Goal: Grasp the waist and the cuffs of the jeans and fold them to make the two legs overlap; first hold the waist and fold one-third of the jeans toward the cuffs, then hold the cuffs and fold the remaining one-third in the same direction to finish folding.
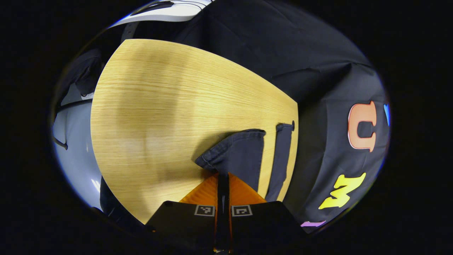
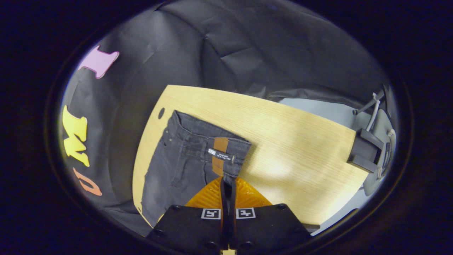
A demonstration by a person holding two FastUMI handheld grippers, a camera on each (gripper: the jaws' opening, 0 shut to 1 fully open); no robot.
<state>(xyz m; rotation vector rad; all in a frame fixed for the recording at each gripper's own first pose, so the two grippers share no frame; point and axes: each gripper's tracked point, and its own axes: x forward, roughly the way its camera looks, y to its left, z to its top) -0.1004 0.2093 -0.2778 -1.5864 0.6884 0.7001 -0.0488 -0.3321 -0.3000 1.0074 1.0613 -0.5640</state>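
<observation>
Dark jeans lie on a light wooden table. In the left gripper view, the nearer cuff is raised off the wood, and my left gripper is shut on its edge. The other leg's cuff lies flat by the table's right edge. The right gripper view shows the waist with its brown leather patch near the table's left end. My right gripper is shut on the waistband corner just below the patch.
A small hole pierces the table near the waist. A black clamp-like device sits at the table's far right edge, with a stand behind it. The black cloth wall hangs close behind the table. Bare wood spreads to the right of the jeans.
</observation>
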